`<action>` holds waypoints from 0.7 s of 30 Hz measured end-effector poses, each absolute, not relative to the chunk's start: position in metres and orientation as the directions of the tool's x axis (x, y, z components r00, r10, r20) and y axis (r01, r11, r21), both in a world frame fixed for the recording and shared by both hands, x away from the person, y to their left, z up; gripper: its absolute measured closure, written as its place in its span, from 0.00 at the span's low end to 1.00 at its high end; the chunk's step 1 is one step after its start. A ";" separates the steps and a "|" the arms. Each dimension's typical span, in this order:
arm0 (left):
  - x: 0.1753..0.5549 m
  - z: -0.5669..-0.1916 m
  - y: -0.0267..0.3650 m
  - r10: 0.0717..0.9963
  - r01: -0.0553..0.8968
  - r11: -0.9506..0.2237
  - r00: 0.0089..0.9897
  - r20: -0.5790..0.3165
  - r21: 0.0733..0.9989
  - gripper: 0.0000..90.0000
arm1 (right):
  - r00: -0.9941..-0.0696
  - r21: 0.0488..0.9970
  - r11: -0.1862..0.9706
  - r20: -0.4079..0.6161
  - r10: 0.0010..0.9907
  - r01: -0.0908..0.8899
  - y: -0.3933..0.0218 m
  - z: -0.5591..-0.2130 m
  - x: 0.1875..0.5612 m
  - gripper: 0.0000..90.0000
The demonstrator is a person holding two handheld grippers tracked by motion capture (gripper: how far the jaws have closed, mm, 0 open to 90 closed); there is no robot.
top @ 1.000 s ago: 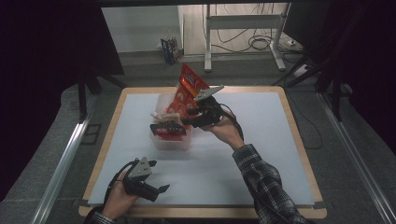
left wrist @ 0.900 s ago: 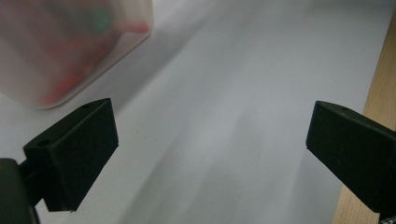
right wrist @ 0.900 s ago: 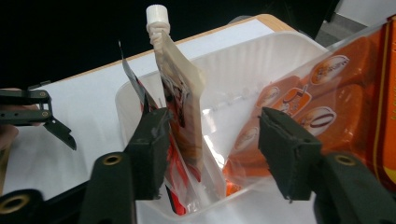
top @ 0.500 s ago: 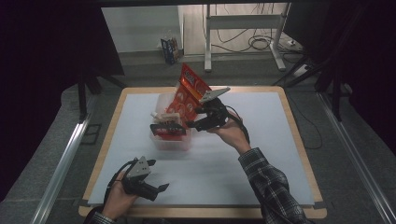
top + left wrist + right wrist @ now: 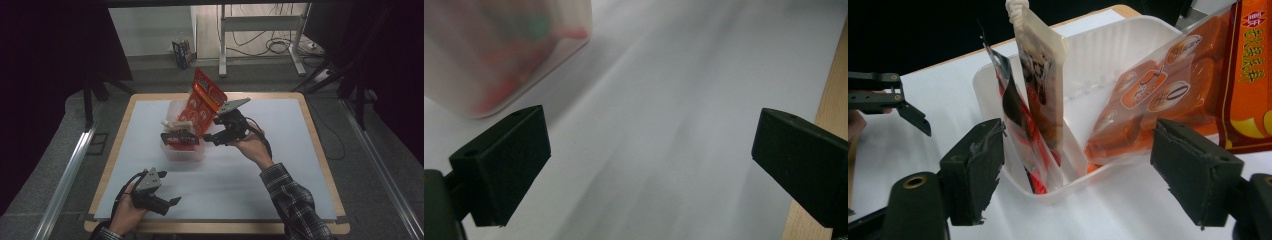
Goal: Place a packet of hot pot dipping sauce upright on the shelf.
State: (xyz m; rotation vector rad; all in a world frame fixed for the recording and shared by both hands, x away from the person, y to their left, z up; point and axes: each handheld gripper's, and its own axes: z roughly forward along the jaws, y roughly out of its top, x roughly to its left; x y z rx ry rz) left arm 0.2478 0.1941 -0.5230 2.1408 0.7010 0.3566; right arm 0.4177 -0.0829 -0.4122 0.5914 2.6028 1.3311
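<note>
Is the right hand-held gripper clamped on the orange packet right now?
No: the right hand-held gripper has its jaws wide apart, and the orange packet leans in the white tub untouched by either pad.

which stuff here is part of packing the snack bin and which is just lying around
In the job:
- white plastic bin
- orange snack bag leaning in the bin
- dark red packet and pale spouted pouch, standing in the bin
- right gripper, jaws just opened, nothing pressed between them

Lying about:
- left gripper, open, apart from the bin
- small carton on the floor
- metal stand
</note>
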 end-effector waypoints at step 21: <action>0.247 -0.523 0.193 0.597 0.354 -0.492 0.802 0.012 0.796 0.02 | -0.898 0.796 0.529 0.043 0.437 0.295 -0.094 -0.421 0.395 0.10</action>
